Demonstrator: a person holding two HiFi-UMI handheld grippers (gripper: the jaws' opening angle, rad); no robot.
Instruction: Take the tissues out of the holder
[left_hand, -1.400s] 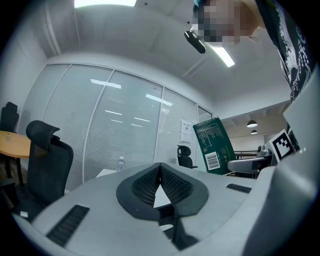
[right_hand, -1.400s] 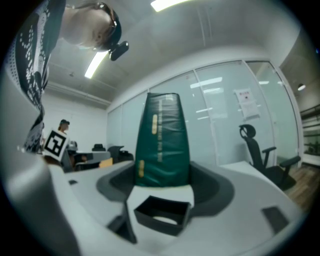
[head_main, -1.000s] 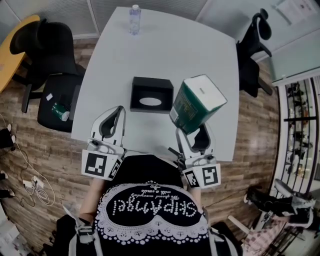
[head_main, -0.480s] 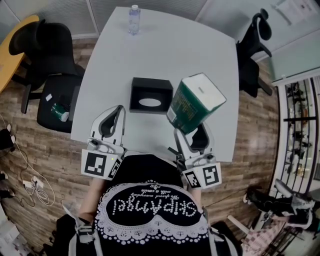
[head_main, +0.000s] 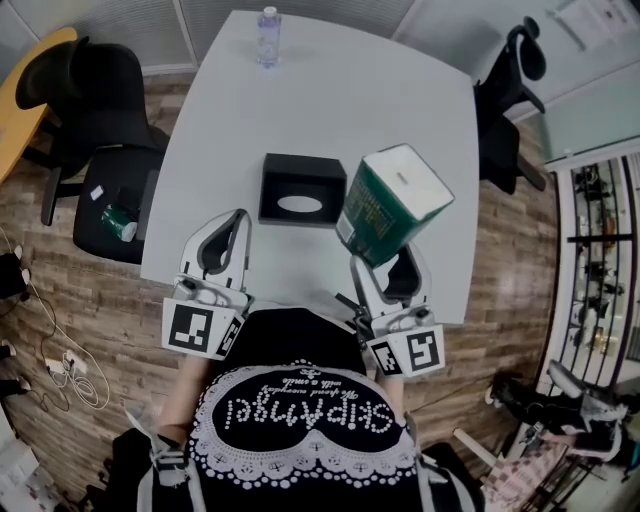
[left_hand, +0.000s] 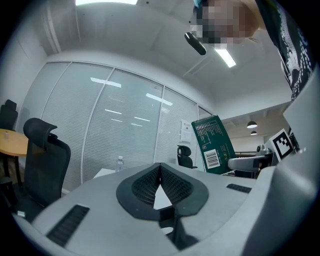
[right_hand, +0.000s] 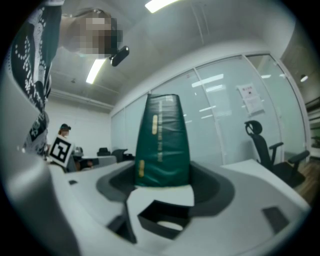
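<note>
A green tissue pack (head_main: 394, 206) with a white top is held up above the white table (head_main: 400, 100), to the right of the black tissue holder (head_main: 303, 189), whose oval opening faces up. My right gripper (head_main: 382, 258) is shut on the pack's lower end; the right gripper view shows the pack (right_hand: 163, 142) standing upright between the jaws. My left gripper (head_main: 224, 238) is shut and holds nothing, hanging near the table's near left edge; in the left gripper view its jaws (left_hand: 160, 170) meet, and the tissue pack (left_hand: 213, 145) shows at the right.
A clear water bottle (head_main: 269, 37) stands at the table's far edge. Black office chairs (head_main: 95, 105) are on the left and a further chair (head_main: 505, 95) on the right. A wooden table corner (head_main: 25, 100) is at far left. Glass partitions surround the room.
The tissue pack has shifted only slightly in my right gripper, hardly moving. My left gripper has stayed where it was.
</note>
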